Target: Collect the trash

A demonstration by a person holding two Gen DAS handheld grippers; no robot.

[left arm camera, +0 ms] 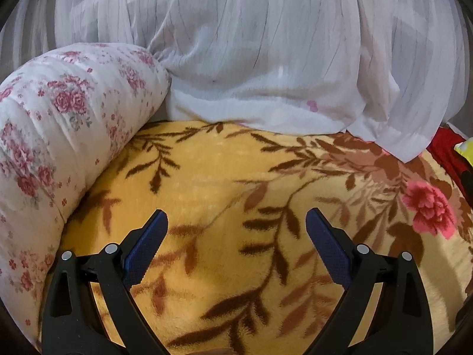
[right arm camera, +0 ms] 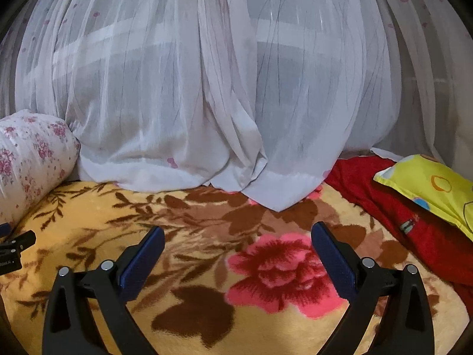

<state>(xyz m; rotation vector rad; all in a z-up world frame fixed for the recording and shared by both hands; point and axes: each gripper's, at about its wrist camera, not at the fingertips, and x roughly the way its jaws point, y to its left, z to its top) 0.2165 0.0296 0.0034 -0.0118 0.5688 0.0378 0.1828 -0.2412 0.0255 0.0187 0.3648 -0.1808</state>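
My left gripper (left arm camera: pixel 236 222) and right gripper (right arm camera: pixel 238 233) both hover over the yellow blanket (left arm camera: pixel 207 177), fingers spread apart and holding nothing. Only the right view shows the full yellow-green pillow (right arm camera: pixel 428 189) lying on the red cloth (right arm camera: pixel 384 207). Trash: cannot tell where, neither view shows any.

Spread claw (left arm camera: pixel 236 222) above yellow blanket (left arm camera: pixel 212 177)
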